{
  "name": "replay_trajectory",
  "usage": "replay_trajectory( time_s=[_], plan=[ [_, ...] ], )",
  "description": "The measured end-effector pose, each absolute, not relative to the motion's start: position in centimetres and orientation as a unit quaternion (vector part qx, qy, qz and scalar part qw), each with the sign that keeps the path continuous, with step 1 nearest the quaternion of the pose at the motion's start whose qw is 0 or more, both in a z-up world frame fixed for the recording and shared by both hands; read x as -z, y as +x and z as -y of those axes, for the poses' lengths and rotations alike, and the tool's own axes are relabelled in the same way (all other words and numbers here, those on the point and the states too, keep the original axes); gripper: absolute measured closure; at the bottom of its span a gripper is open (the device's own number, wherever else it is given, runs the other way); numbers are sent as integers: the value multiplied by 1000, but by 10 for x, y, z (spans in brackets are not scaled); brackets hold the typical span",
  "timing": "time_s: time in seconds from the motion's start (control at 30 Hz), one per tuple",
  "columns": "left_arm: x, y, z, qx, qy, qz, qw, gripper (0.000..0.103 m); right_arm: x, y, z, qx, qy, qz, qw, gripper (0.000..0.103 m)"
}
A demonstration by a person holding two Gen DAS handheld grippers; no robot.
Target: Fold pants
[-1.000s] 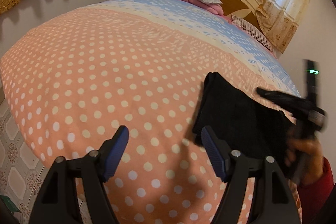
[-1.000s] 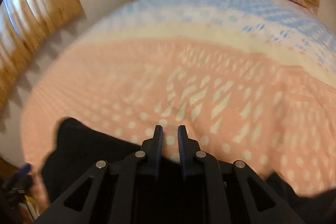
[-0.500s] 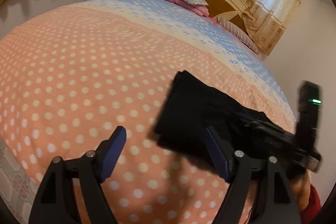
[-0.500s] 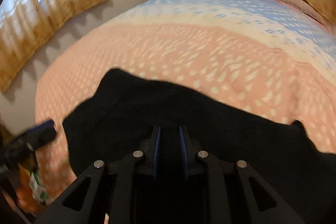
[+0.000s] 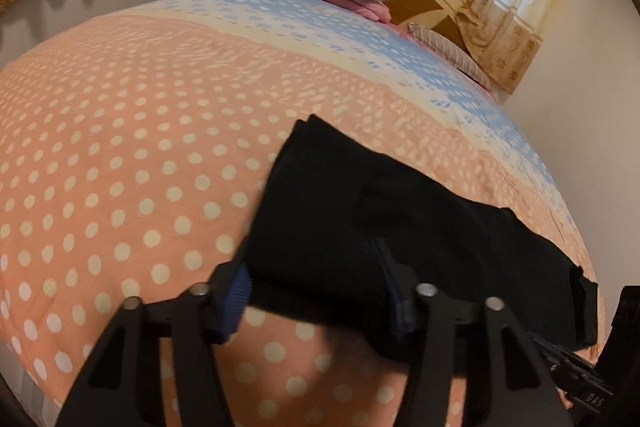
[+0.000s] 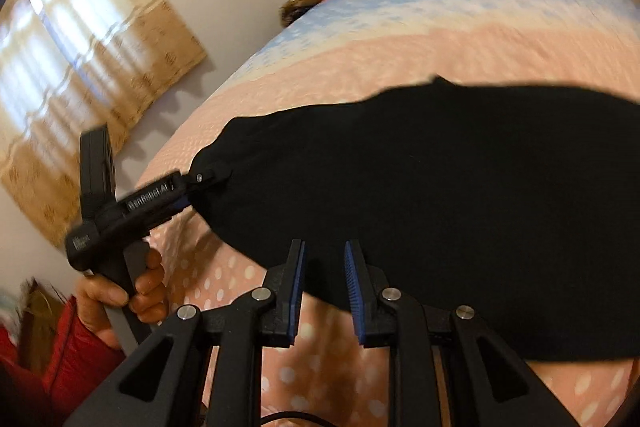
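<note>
- Pants [image 5: 360, 219] lie as a black slab near the front edge of the bed [image 5: 120, 155], by the look of it already folded.
- Left gripper [image 5: 316, 291] has its jaws spread wide around the near corner; closing could pinch only the top layer and peel the fold open.
- Right gripper [image 6: 324, 287] sits at the hem, jaws a little apart, holding nothing; a tug could slide the pants off the bed.

**Lettering on the two grippers**

From the right wrist view, the left gripper [image 6: 208, 183] carries white lettering along its body, roughly "GenRobot AI", blurred; from the left wrist view, the right gripper's [image 5: 576, 383] body shows "DAS" upside down; nothing else legible.
</note>
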State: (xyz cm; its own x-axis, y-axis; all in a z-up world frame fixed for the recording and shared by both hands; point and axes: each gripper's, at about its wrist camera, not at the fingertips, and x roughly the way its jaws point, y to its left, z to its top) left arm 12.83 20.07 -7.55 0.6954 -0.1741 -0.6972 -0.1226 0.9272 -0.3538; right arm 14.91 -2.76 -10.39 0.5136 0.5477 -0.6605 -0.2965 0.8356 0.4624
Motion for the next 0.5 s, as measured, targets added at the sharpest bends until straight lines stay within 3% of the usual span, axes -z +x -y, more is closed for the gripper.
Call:
replay_trajectory(
  time_s=[0.17, 0.23, 0.5],
  plan=[
    [77, 126, -201, 9, -194, -391, 900, 66, 104, 144, 27, -258, 148, -422, 857, 82],
    [77, 127, -194, 15, -189, -392, 900, 80, 108, 140, 27, -263, 145, -424, 855, 82],
    [41, 122, -178, 22, -181, -342, 922, 84, 102, 137, 41, -255, 162, -411, 860, 82]
  ],
)
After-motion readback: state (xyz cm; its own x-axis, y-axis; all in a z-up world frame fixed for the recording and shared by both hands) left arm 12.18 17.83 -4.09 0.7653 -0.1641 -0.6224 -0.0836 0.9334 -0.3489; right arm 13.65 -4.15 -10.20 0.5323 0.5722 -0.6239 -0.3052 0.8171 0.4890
